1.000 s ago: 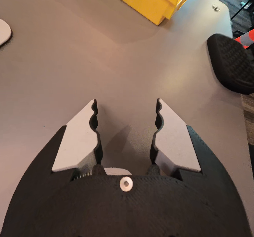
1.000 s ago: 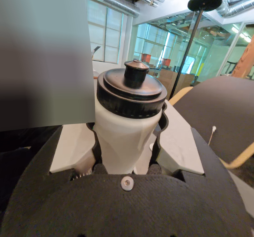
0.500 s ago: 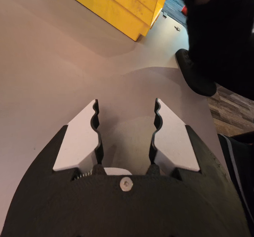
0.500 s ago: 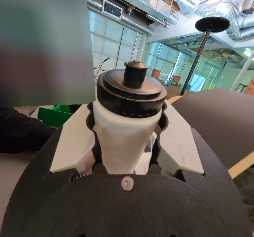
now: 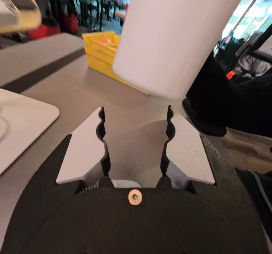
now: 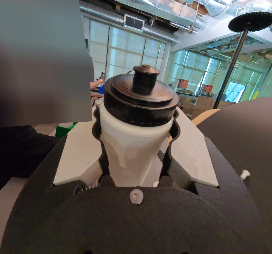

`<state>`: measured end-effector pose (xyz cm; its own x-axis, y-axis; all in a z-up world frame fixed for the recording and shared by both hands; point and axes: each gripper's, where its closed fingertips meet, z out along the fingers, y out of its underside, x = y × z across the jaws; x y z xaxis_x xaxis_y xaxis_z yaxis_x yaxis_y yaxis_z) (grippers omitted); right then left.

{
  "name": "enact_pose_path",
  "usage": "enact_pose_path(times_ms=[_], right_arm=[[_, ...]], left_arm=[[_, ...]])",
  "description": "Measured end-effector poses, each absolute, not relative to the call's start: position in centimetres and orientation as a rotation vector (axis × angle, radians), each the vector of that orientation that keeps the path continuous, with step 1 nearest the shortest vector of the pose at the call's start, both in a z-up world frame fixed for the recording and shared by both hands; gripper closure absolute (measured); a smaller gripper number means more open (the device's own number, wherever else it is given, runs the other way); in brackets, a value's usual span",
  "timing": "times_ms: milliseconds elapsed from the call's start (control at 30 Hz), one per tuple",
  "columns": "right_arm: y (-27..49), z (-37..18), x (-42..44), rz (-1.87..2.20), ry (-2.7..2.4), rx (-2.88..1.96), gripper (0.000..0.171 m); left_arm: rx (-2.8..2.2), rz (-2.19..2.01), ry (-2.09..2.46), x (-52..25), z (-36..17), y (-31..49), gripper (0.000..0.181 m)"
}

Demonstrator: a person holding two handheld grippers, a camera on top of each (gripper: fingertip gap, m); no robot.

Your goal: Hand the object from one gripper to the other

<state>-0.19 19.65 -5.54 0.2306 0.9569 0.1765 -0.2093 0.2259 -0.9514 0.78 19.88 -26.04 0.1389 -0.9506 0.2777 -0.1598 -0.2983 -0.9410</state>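
Right gripper (image 6: 136, 123): clamped on bottle (image 6: 132, 141) neck.
Left gripper (image 5: 136, 123): jaws apart, empty — bottle body upper right; centre it before closing.

A: Room?
B: Grey table (image 5: 82, 94), yellow bin (image 5: 101, 52) at its far side, wood floor (image 5: 241, 151).
A: Up top?
B: Silver ducts (image 6: 154, 1), white vent (image 6: 134, 22), tall windows (image 6: 126, 55), glass partition (image 6: 206, 70).

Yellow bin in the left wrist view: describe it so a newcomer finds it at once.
Start from the grey table ahead of the open left gripper. At its far edge, partly hidden behind the white bottle hanging in front, sits the yellow bin. It is the only bright yellow, open-topped box there, unlike the flat white board at left.
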Motion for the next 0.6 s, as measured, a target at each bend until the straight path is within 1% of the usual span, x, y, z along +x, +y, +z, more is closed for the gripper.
enact_pose_path(times_ms=[100,133,167,233,367,533,600], right_arm=[[20.3,-4.9,-1.8,1.033,-0.951,-0.984,0.076],[20.4,-4.7,-2.1,1.043,-0.941,-0.978,0.076],[20.7,-4.3,-2.5,1.053,-0.92,-0.98,0.076],[20.4,-3.4,-3.2,1.09,-0.893,-0.949,0.076],[21.5,-4.4,-3.6,1.073,-0.886,-1.0,0.076],[23.8,-6.3,-3.8,1.1,-0.825,-1.099,0.077],[23.8,-6.2,-3.9,1.15,-0.793,-1.08,0.077]], left_arm=[[-1.528,-1.252,1.065,-1.8,-23.5,20.4,0.093],[-1.519,-1.243,1.05,-2.7,-23.1,20.8,0.086],[-1.503,-1.259,1.027,-3.7,-22.5,21.0,0.085],[-1.456,-1.298,0.989,-5.2,-21.3,21.2,0.078],[-1.419,-1.236,0.98,-7.2,-20.1,21.4,0.074],[-1.409,-1.06,1.018,-6.4,-19.3,21.5,0.067],[-1.435,-0.974,1.041,-5.2,-19.8,21.9,0.058]])
